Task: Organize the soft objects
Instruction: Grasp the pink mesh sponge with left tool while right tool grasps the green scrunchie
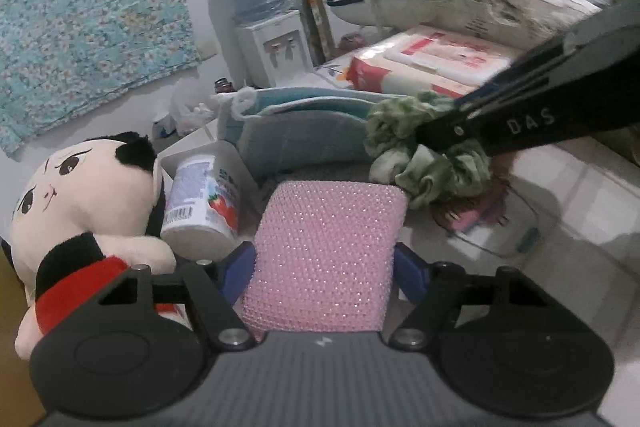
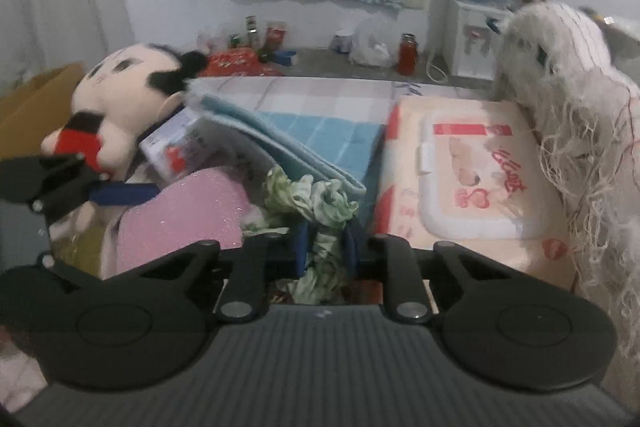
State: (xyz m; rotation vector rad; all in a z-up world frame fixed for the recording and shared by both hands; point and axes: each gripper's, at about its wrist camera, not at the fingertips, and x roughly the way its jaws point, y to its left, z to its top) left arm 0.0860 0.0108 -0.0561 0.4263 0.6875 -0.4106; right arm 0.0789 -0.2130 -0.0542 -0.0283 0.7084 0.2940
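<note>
The left gripper [image 1: 324, 263] has the pink beaded cushion [image 1: 326, 251] between its blue pads [image 1: 238, 277], jaws set wide and touching the cushion's two sides — its long axis runs straight away from the camera, so it lies in line with the jaws. The right gripper [image 2: 326, 247] is closed narrow on the green scrunchie [image 2: 316, 203], which bunches up above and below the pads. In the left view that scrunchie [image 1: 424, 151] hangs just past the cushion's far right corner, so the right hand is the nearer one to the folded blue towels [image 1: 304, 131] behind. Whichever soft thing goes next, the two hands sit close together and could cross.

Further back stand the plush doll [image 1: 84, 207], a tipped yogurt cup [image 1: 204, 203] and a pack of wipes [image 2: 468, 187]. What the cushion rests on is hidden — the gripper body covers its near end. The surface [image 1: 580, 211] under the scrunchie is blurred, and the clear container [image 1: 496, 227] there is hard to read.
</note>
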